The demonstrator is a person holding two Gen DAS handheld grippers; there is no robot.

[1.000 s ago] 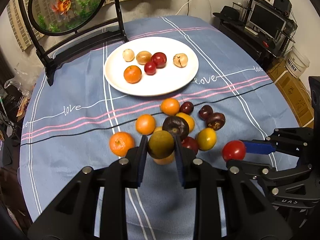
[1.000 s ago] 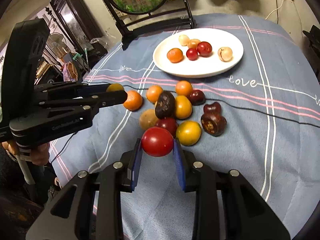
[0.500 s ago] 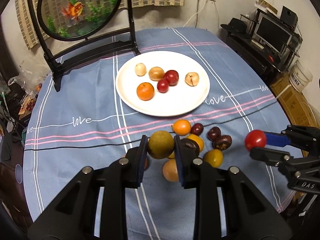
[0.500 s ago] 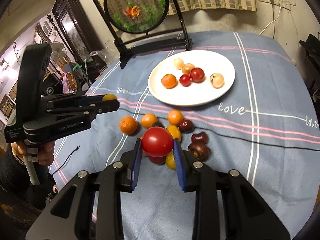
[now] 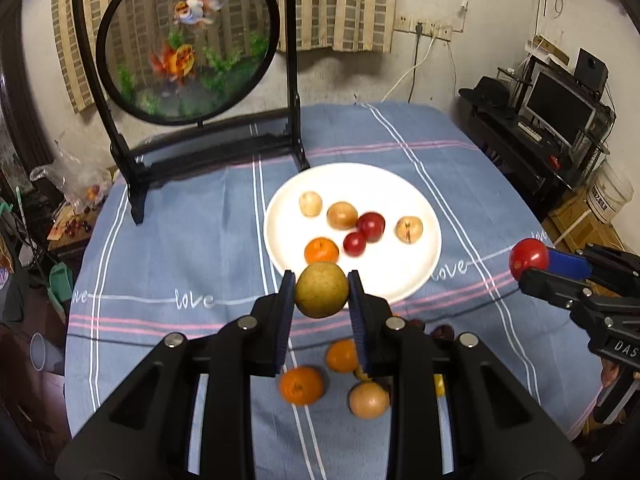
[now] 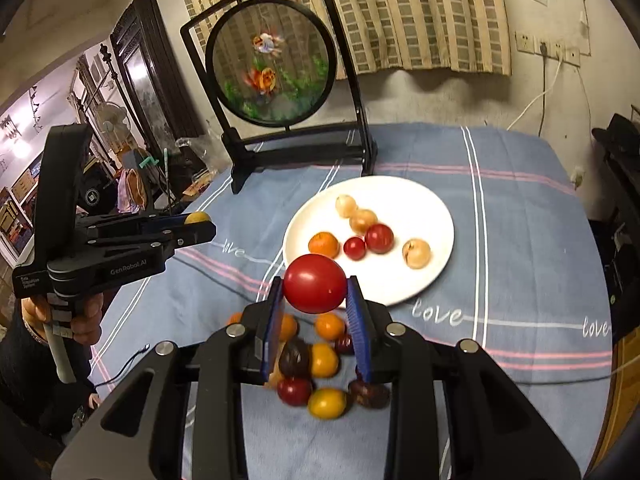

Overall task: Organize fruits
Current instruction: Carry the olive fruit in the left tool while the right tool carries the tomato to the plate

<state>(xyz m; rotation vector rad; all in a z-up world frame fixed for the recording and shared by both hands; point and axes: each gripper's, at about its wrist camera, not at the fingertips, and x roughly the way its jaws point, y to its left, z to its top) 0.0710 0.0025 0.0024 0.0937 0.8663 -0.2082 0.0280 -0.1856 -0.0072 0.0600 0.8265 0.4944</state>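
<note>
A: We have both claws loaded. The left claw [image 5: 321, 294] is clamped on a greenish-yellow round fruit [image 5: 321, 289], pads on its two sides at the widest part, and it hangs in the air just in front of the near rim of the white plate [image 5: 416, 280].

B: And our right claw [image 6: 315, 294] has closed on a red tomato-like fruit [image 6: 315, 283] the same way, across the middle, above the blue striped cloth on the desk [image 6: 500, 240] and just short of the plate.

A: How do we reckon these will handle?

B: Light, we think, and round and smooth, so they could roll or squirt out if the pads sit off centre. The red one looks glossy and likely soft-skinned; we should not squeeze harder than needed. The yellow one looks matte and firmer.

A: The hold across the widest part seems right for both. Anything nearer the top and we would expect them to slip.

B: On the plate we already see six: an orange mandarin [image 5: 321, 251], two red fruits and three pale tan ones. There is bare white at the near side for ours.

A: The loose pile [image 6: 320, 364] of orange, yellow and dark purple fruit is on the cloth below our claws. Once set down, round fruit may roll, so we judge a low, gentle release best.
</note>
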